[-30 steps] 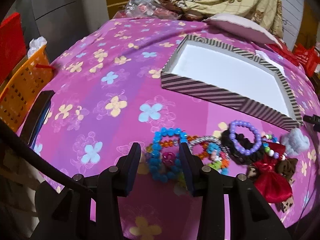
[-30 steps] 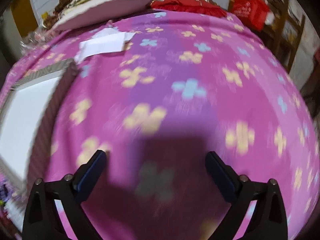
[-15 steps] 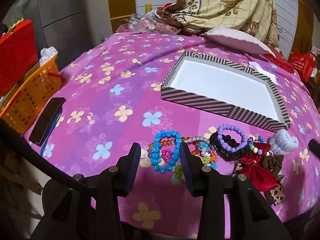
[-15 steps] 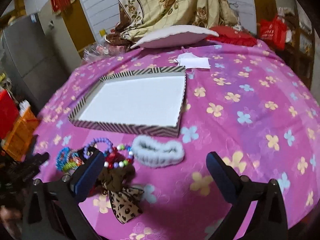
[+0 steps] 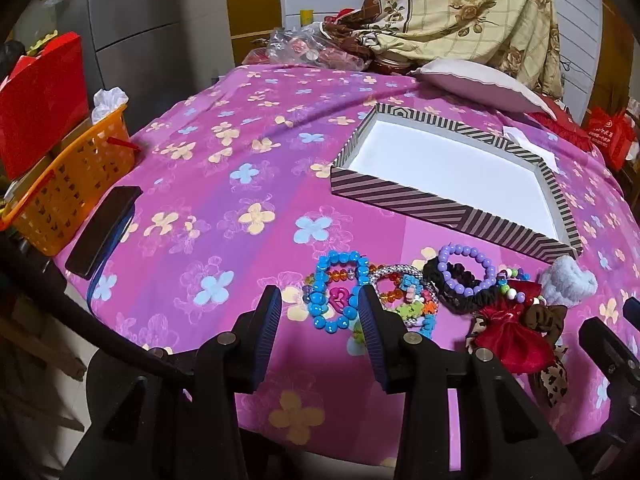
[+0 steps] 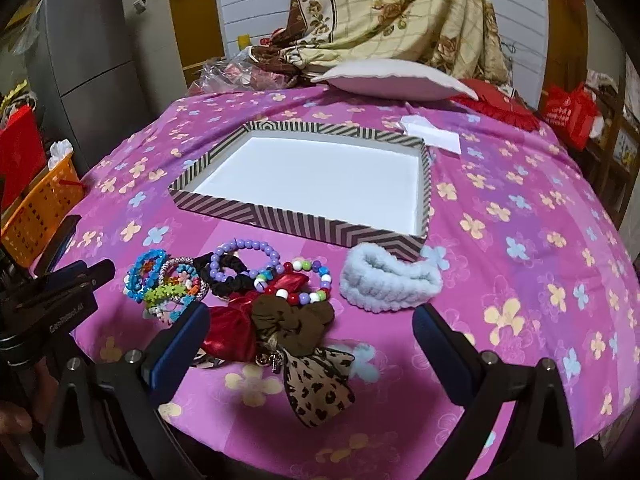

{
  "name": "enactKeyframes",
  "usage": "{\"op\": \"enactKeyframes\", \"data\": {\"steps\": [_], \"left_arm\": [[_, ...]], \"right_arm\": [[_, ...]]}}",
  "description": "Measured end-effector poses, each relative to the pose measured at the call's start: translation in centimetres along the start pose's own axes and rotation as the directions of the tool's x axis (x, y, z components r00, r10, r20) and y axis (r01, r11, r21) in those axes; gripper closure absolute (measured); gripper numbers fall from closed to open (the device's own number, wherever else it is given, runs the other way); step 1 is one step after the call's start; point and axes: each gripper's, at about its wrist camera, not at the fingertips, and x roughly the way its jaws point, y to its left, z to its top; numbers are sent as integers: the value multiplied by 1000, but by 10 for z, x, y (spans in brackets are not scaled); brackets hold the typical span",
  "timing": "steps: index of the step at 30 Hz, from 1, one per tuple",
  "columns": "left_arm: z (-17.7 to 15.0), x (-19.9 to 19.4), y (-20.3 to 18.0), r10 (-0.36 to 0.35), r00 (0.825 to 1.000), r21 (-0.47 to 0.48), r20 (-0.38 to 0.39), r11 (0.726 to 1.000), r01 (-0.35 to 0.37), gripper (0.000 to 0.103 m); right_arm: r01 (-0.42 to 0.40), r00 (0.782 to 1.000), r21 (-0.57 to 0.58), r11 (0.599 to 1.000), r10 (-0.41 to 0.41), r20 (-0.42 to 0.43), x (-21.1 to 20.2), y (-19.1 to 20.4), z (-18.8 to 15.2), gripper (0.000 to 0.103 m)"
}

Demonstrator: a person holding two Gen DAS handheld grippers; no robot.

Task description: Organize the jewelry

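A heap of jewelry lies at the near edge of the pink flowered table: a blue bead bracelet (image 5: 338, 292), a purple bead bracelet (image 5: 466, 268) on a black scrunchie, a red bow (image 5: 514, 340), a leopard bow (image 6: 318, 384) and a grey fluffy band (image 6: 390, 278). Behind it stands an empty striped box (image 5: 436, 208), also in the right wrist view (image 6: 304, 218). My left gripper (image 5: 318, 322) is open and empty, above the blue bracelet. My right gripper (image 6: 310, 336) is wide open and empty, above the bows.
A black phone (image 5: 105, 230) lies at the table's left edge beside an orange basket (image 5: 68, 180). A white cushion (image 6: 394, 80), folded paper (image 6: 434, 132) and a plastic bag (image 5: 316, 50) lie at the back. A red bag (image 6: 568, 114) is far right.
Both grippers have pulled back and up from the table. The right wrist view swung left from bare cloth to the box and the jewelry heap. Jaws unchanged.
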Motion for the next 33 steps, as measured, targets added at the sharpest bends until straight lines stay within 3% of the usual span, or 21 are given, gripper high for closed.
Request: {"op": "enactKeyframes", "data": {"steps": [21, 33], "left_arm": [[-5, -3, -10, -12, 1000, 16, -13, 1000, 12, 62], [-5, -3, -10, -8, 1000, 14, -16, 1000, 8, 62]], "right_arm": [[26, 999, -14, 1000, -27, -47, 4, 3, -1, 0], [36, 999, -50, 998, -36, -13, 2, 9, -4, 0]]}}
